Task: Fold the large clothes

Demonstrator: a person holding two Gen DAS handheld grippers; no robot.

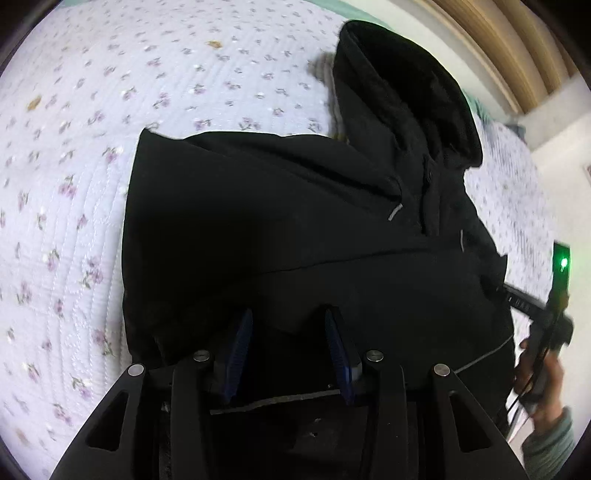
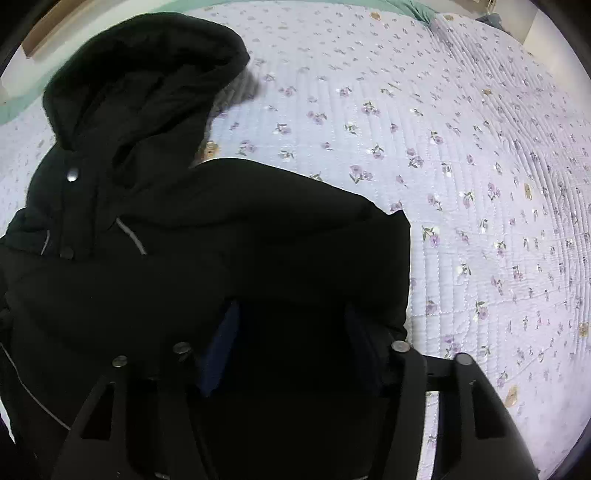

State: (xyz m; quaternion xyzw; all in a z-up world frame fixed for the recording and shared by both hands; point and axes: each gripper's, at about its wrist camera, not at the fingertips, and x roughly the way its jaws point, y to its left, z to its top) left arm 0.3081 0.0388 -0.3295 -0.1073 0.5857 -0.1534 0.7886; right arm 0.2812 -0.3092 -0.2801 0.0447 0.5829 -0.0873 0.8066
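A lavender quilted bedspread (image 2: 480, 155) printed with small purple flower sprigs and scattered tan motifs covers a wide bed, its stitching running in fine parallel ridges under soft, even light. At the far edge a strip of mint-green bedding (image 2: 410, 6) shows beyond the quilt. In the left wrist view, a ribbed wooden headboard (image 1: 517, 48) curves across the far right corner, with a pale wall (image 1: 565, 122) beside it.
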